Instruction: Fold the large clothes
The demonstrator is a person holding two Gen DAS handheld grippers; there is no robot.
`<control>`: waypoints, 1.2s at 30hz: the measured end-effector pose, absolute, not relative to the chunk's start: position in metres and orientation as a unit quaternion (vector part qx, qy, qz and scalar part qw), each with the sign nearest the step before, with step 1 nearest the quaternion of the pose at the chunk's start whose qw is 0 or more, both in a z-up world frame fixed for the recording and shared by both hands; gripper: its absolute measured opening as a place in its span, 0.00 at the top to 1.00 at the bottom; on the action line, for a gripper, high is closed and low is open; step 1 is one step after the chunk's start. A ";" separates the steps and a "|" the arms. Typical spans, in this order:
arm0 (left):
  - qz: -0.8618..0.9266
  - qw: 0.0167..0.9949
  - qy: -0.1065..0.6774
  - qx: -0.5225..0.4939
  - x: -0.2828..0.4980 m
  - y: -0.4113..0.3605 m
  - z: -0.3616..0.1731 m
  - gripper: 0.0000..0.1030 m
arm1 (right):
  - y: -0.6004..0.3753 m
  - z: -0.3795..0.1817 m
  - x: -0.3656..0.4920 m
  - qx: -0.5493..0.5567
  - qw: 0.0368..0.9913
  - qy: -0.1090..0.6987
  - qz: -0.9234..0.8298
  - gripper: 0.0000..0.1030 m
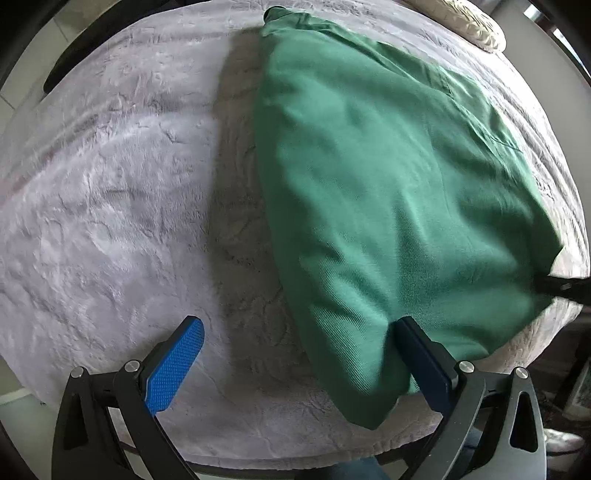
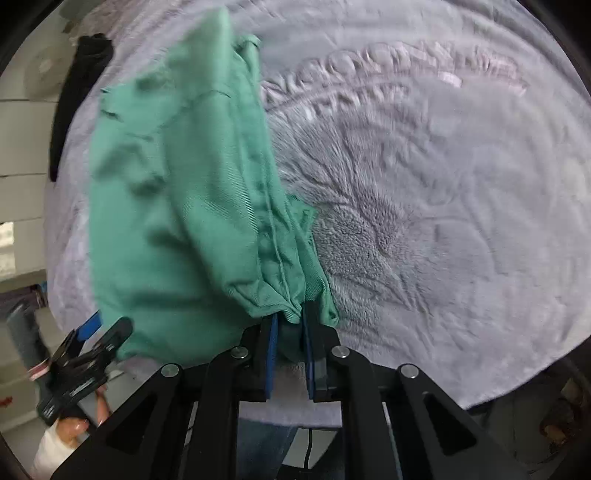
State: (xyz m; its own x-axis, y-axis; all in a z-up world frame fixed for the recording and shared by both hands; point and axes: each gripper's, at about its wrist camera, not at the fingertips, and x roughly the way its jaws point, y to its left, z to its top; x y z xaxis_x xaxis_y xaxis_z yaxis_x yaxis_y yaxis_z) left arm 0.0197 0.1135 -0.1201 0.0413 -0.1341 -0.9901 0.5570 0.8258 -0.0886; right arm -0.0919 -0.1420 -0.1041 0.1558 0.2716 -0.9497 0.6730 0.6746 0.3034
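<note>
A large green garment (image 1: 388, 192) lies lengthwise on a grey plush blanket (image 1: 110, 221), its near end lifted. My left gripper (image 1: 298, 322) points straight down over the garment's near left edge and is open wide. Its left pad (image 1: 177, 365) is over bare blanket, and its right finger (image 1: 424, 354) touches the cloth. In the right wrist view the garment (image 2: 177, 221) hangs bunched, and my right gripper (image 2: 290, 321) is shut on a gathered corner of it. The right gripper also shows as a dark shape (image 1: 561, 288) at the garment's right corner. The left gripper (image 2: 92, 332) shows at lower left, held by a hand (image 2: 74, 424).
A cream pillow (image 1: 472, 26) lies at the far right of the bed. A black item (image 2: 81, 92) rests at the blanket's far left edge. The bed's near edge runs just below both grippers, with a person's jeans (image 2: 266, 443) beyond it.
</note>
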 end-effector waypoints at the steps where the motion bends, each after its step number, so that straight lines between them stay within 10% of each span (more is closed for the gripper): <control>1: -0.246 0.702 0.648 0.162 0.020 0.114 -0.121 0.00 | -0.143 -0.088 -0.093 0.372 0.679 0.615 -0.148 0.88; 36: -0.234 0.722 0.620 0.198 0.028 0.092 -0.080 0.00 | -0.154 -0.106 -0.104 0.458 0.655 0.591 -0.112 0.98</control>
